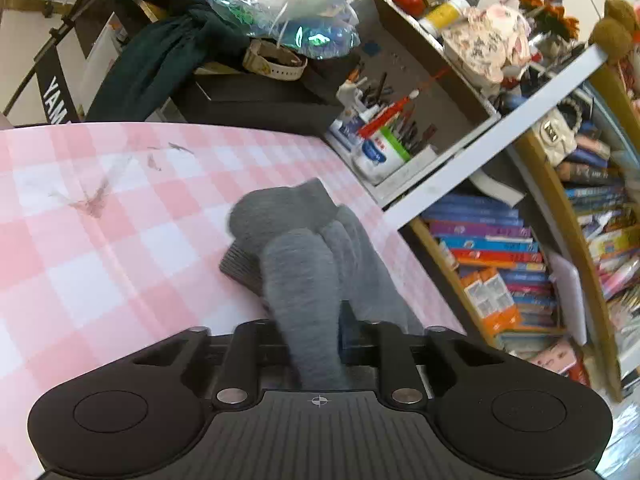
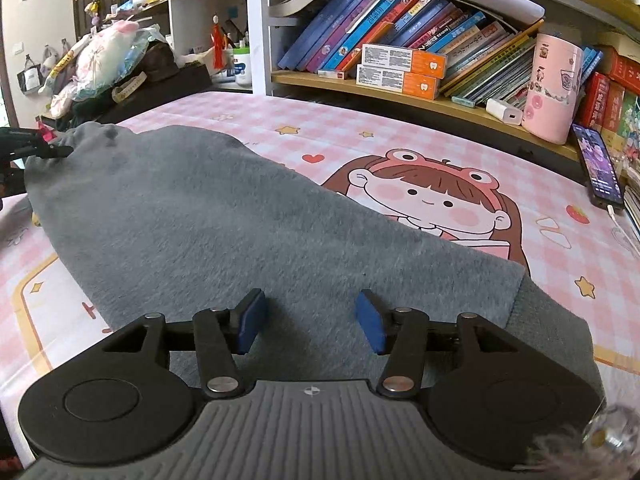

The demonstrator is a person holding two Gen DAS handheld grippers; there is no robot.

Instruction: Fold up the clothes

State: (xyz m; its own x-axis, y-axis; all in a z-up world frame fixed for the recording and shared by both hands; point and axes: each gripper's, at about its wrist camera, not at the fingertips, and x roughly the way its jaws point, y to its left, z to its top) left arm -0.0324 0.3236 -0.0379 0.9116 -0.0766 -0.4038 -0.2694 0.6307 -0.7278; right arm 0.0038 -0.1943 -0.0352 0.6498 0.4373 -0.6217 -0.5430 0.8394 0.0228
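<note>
A grey fleece garment (image 2: 224,216) lies spread on the pink checked table cover (image 2: 440,148). My right gripper (image 2: 311,322) is open, its blue pads (image 2: 370,322) just above the garment's near part, holding nothing. My left gripper (image 1: 310,332) is shut on a bunched fold of the same grey garment (image 1: 304,276), lifted off the table; its ribbed cuff (image 1: 240,266) rests on the cover. In the right wrist view the left gripper (image 2: 48,152) shows at the garment's far left end.
A bookshelf (image 2: 400,88) with books, a pink cup (image 2: 554,84) and a phone (image 2: 600,168) borders the table's far right. A cluttered shelf with pens and bottles (image 1: 384,136) and piled bags (image 1: 280,4) stands beyond the far edge.
</note>
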